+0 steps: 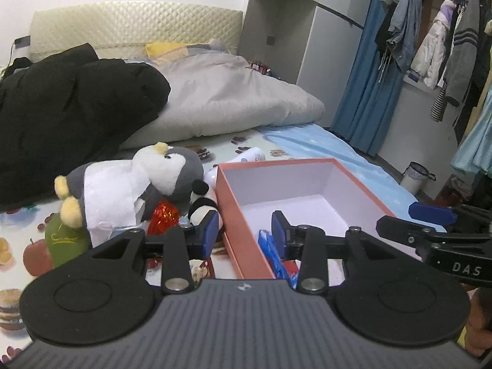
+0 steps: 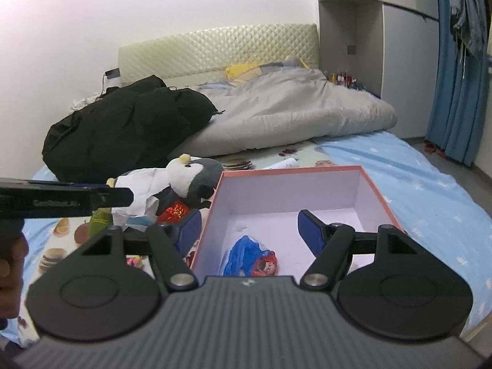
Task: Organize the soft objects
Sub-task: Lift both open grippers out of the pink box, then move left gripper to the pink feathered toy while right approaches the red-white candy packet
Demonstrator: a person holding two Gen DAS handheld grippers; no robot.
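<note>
— On a bed spread with a fruit-and-burger printed sheet [image 1: 18, 246], what is shown?

— A rectangular cardboard box [image 2: 373, 184], salmon-pink outside and matte white inside, is seen lying open-topped, its long axis running away from both cameras toward the quilted headboard [image 2: 215, 49]. A crumpled blue plastic bag [image 2: 243, 253] with a small red doll-like toy [image 2: 266, 264] is seen in its near corner.

— And the soft things?

— A plush penguin [image 1: 172, 169], grey and white fleece with yellow feet, is laid on its side just left of the box, head toward the box, feet pointing away to the left. White tissue [image 1: 110, 196] is draped over its body. A small panda plush [image 1: 200, 204] and something in shiny red foil [image 1: 163, 215] are tucked beneath it, and a green apple-shaped cushion [image 1: 63, 240] is seen beside the feet.

— The grippers?

— The left gripper [image 1: 243, 232] is held with its blue-padded fingers parted over the box's left wall, nothing grasped. The right gripper [image 2: 249, 230] is spread wider above the box interior, likewise empty. A puffy black coat [image 2: 123, 129] and grey duvet [image 2: 292, 113] are heaped behind.
</note>
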